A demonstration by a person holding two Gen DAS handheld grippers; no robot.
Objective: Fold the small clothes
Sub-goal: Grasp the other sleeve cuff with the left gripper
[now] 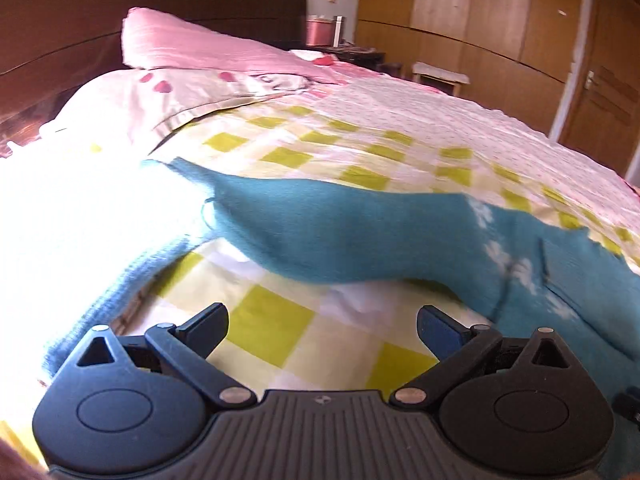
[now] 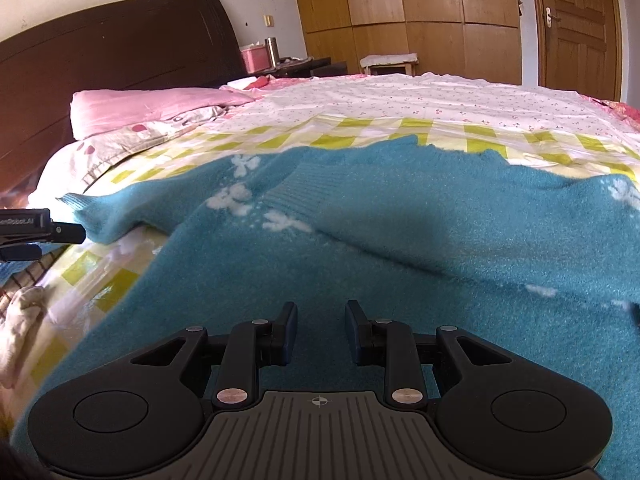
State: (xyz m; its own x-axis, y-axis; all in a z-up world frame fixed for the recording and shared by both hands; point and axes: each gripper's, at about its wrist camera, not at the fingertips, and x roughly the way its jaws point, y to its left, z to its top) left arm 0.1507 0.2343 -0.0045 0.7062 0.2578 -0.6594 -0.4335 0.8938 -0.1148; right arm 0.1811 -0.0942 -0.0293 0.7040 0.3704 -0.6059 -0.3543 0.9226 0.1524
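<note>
Right wrist view shows a fuzzy teal sweater spread on the bed, soft, light and floppy, best pinched at its ribbed cuff or hem, both claws gaping empty.

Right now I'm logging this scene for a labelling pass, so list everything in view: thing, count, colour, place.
sweater: one, teal with white flowers, spread on the bed, a sleeve out to the left
checked sheet: one, yellow-green and white, under the sweater
floral sheet: one, white with small red print, far half of the bed
pillow: one, pink, by the headboard
headboard: one, dark brown, far left
wardrobe: one, light wood, back wall
door: one, wooden, far right
stool: one, pale top, before the wardrobe
left gripper: black, open, over the checked sheet
right gripper: black, jaws slightly apart, over the sweater
</note>
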